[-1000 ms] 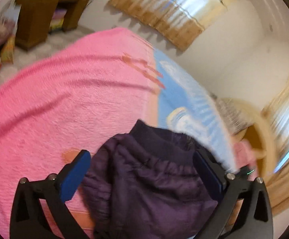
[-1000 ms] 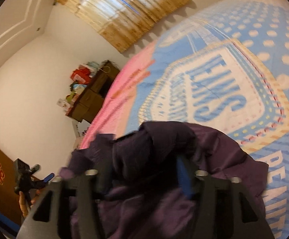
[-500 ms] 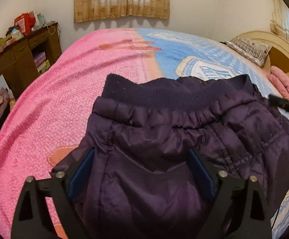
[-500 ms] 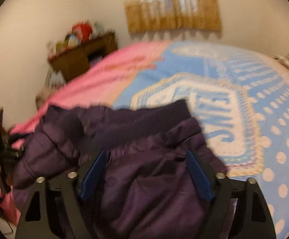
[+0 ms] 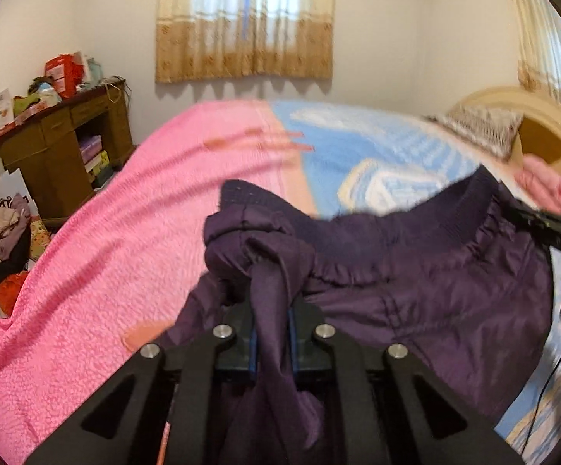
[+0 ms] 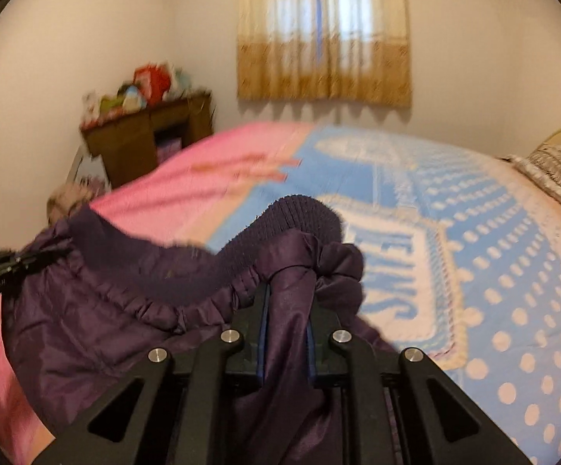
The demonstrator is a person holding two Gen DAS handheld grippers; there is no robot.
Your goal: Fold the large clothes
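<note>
A dark purple padded garment (image 5: 416, 283) with a ribbed knit band and gathered elastic hangs over the bed between both grippers. My left gripper (image 5: 271, 302) is shut on a bunch of its fabric at the left end of the band. My right gripper (image 6: 286, 310) is shut on the garment (image 6: 125, 310) at the band's right end. The right gripper also shows at the right edge of the left wrist view (image 5: 543, 228), and the left gripper at the left edge of the right wrist view (image 6: 5, 267). The band stretches between them above the bed.
The bed carries a pink blanket (image 5: 125, 232) on its left and a blue dotted blanket (image 6: 493, 271) on its right. A brown desk (image 5: 63, 151) with clutter stands by the far-left wall, clothes piled beside it (image 5: 1, 240). A pillow (image 6: 555, 174) and headboard (image 5: 532, 116) lie at right.
Both grippers were open around the garment and have closed on its waistband ends. The garment is now lifted and stretched out between them, and both views have levelled toward the window.
</note>
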